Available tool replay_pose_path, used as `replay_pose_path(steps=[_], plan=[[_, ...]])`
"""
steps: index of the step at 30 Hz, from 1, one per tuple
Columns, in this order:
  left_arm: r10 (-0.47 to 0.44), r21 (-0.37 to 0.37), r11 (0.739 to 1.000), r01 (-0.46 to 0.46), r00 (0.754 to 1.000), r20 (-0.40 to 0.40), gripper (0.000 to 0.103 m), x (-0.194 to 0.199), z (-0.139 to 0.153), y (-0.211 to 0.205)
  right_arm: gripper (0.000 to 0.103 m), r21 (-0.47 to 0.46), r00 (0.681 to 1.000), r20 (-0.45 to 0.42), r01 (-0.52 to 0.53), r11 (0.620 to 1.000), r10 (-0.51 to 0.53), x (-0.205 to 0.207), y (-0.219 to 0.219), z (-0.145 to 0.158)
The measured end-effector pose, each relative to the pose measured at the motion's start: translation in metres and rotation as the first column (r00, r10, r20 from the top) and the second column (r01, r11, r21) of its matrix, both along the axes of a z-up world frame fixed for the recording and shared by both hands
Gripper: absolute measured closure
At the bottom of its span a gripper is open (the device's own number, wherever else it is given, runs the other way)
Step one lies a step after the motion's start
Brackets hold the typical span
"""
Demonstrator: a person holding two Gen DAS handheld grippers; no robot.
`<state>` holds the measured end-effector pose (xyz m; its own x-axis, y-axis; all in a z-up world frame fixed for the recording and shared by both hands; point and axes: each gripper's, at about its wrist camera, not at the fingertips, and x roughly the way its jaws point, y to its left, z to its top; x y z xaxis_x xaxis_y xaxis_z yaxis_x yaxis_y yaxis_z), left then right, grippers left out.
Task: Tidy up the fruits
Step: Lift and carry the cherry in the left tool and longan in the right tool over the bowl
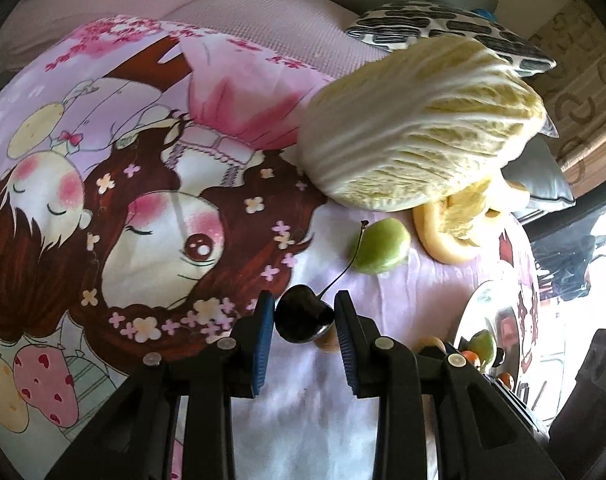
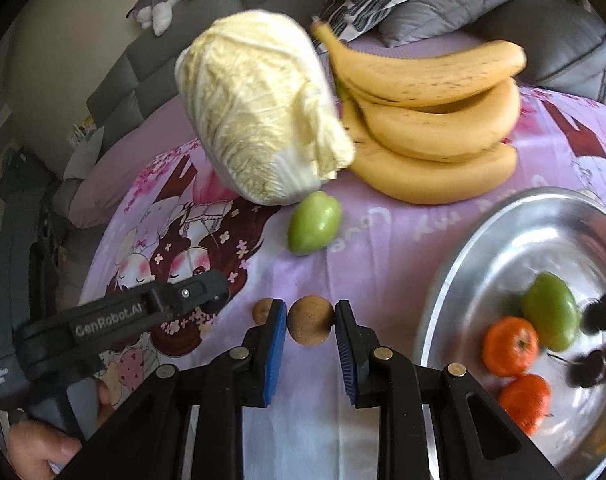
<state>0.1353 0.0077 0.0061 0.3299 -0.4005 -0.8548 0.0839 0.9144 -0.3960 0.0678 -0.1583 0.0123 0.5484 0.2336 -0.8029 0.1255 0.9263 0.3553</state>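
Left view: your left tool (image 1: 304, 320) is pinching a dark, shiny cherry (image 1: 303, 317) above the bed (image 1: 403, 280), tilted down. Cabbage (image 1: 419, 124) hides most of the bananas (image 1: 443, 240).

Right view: your right tool (image 2: 309, 322) squeezes a round brown fruit (image 2: 310, 321), tilted down. The tray (image 2: 503, 240) is cut off; its fruits look blurry.

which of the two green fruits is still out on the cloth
The green fruit beside the cabbage lies on the cloth; the other green one already sits in the metal tray.
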Motion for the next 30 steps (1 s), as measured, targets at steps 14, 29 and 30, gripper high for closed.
replay_pose_path(steps=[14, 29, 30], plan=[[-0.155, 0.021, 0.988, 0.154, 0.986, 0.059, 0.071, -0.004, 0.027, -0.070, 0.076, 0.036, 0.995, 0.028, 0.093, 0.995, -0.094, -0.024, -0.050, 0.019], [-0.288, 0.049, 0.958, 0.284, 0.951, 0.115, 0.071, -0.010, 0.039, -0.144, 0.076, 0.055, 0.971, 0.044, 0.233, 0.971, -0.235, -0.043, -0.117, 0.025], [-0.298, 0.048, 0.955, 0.294, 0.947, 0.121, 0.071, -0.012, 0.039, -0.148, 0.076, 0.054, 0.967, 0.043, 0.248, 0.967, -0.250, -0.045, -0.124, 0.025]])
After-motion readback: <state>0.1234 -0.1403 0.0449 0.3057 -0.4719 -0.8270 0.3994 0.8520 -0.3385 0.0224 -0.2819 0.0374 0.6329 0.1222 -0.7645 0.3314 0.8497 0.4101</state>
